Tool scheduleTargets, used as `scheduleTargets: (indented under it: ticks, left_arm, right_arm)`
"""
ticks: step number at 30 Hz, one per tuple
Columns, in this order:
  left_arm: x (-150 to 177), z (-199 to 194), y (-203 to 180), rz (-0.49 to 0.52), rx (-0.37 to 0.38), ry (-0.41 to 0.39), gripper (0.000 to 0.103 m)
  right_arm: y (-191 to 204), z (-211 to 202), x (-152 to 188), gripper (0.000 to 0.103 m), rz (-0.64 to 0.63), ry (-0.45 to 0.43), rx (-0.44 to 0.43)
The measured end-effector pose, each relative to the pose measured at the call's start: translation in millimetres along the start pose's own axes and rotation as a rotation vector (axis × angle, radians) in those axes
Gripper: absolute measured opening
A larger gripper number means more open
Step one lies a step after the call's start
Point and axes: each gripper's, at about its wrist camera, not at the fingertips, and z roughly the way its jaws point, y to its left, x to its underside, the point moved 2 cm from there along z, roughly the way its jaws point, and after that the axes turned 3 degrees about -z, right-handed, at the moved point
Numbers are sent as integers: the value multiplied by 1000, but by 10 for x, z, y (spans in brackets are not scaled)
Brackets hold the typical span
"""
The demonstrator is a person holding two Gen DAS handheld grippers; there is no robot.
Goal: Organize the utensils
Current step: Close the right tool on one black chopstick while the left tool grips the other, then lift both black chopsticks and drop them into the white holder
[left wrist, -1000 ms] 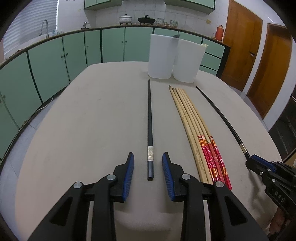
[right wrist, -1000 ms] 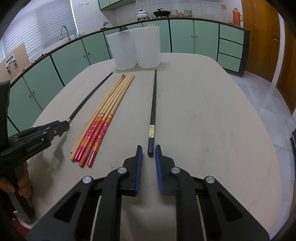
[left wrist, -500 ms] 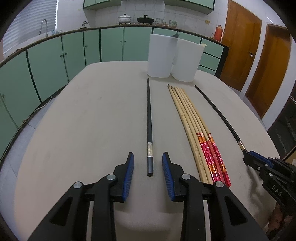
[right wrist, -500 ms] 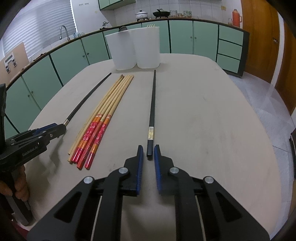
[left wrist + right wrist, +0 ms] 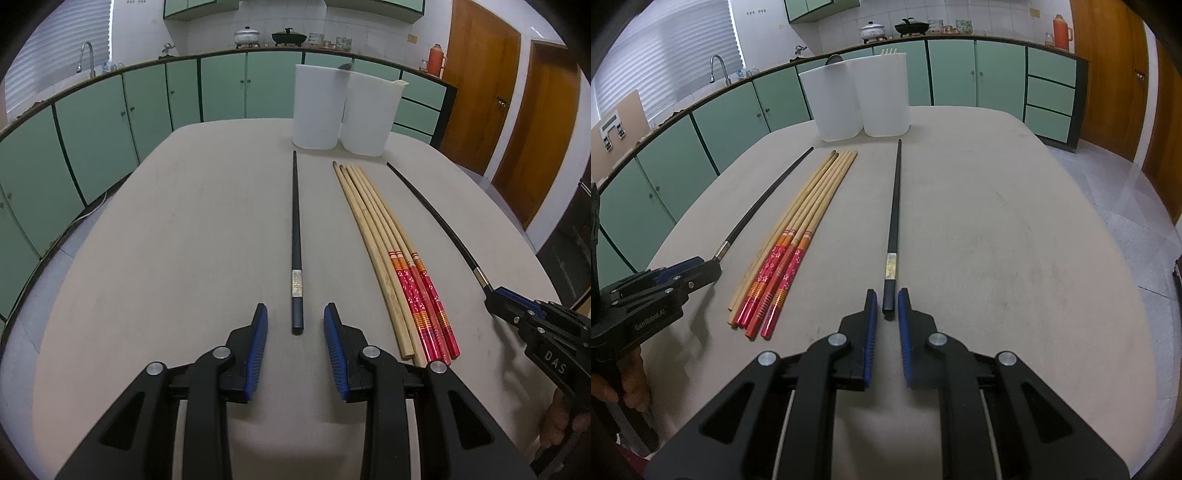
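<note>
Two black chopsticks lie on the beige table, either side of a bundle of several bamboo chopsticks with red ends [image 5: 388, 240] [image 5: 798, 229]. In the left wrist view my left gripper [image 5: 295, 325] is open, its blue pads straddling the near end of one black chopstick [image 5: 296, 236]. In the right wrist view my right gripper [image 5: 885, 302] is open more narrowly, its pads either side of the near end of the other black chopstick [image 5: 894, 218]. Each gripper also shows in the other's view, tip at a chopstick's end [image 5: 498, 301] [image 5: 709, 271]. Two white containers [image 5: 316, 107] [image 5: 882, 96] stand at the table's far end.
Green cabinets and a counter with pots and a sink curve around behind the table [image 5: 166, 240]. Brown doors stand at the right. The table edge [image 5: 1137, 258] drops to tiled floor on the right.
Both grippers have crept slightly forward along their black chopsticks, so the chopstick ends now sit between the pads. The right gripper's gap looks a little wider than before.
</note>
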Motion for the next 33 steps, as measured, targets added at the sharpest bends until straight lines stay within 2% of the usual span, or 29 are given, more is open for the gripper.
scheduleTargets:
  ticks: [6,12,18,26,33]
  left_arm:
    - [-8,4,-11,3,-3,-6,30]
    - [-5,16,-35,25,0,-12,8]
    - [-25,-17,-42,17,6,-24,6]
    - [-246,-410,-138,55,-6,-136,6]
    - [-655,-919,-205,88,-15,-283,6]
  right_arm:
    - [2,4,4,10,8,-5,0]
    - [-8,26,-8,10,13,-12,-1]
    - [-37,17,-22,6,20,-11,-4]
    - [-49,-276,-256,6,-5,-83,15]
    - [-44,-723,-712,6,-75,-210,50]
